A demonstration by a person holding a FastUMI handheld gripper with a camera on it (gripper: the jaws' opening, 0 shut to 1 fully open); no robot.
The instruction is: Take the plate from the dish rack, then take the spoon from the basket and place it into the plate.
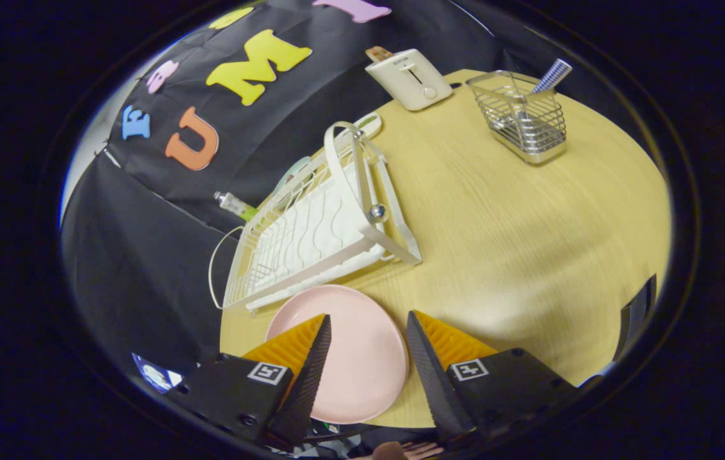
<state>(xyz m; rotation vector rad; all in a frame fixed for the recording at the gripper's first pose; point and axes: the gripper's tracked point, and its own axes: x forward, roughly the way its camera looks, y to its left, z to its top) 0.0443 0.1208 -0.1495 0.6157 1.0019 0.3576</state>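
Observation:
A pink plate [353,345] lies flat on the wooden table [516,243], just in front of the white dish rack [318,230]. My gripper [369,319] hovers above the plate with its fingers apart and nothing pressed between them. Beyond the fingers, at the far side of the table, stands a wire basket [522,118]. A spoon [545,83] with a blue checked handle sticks up out of it; its bowl end is inside the basket.
A cream toaster [408,78] stands at the table's far edge, left of the basket. A small tube [234,204] and a pale dish lie behind the rack. The black cloth wall closes off the left side.

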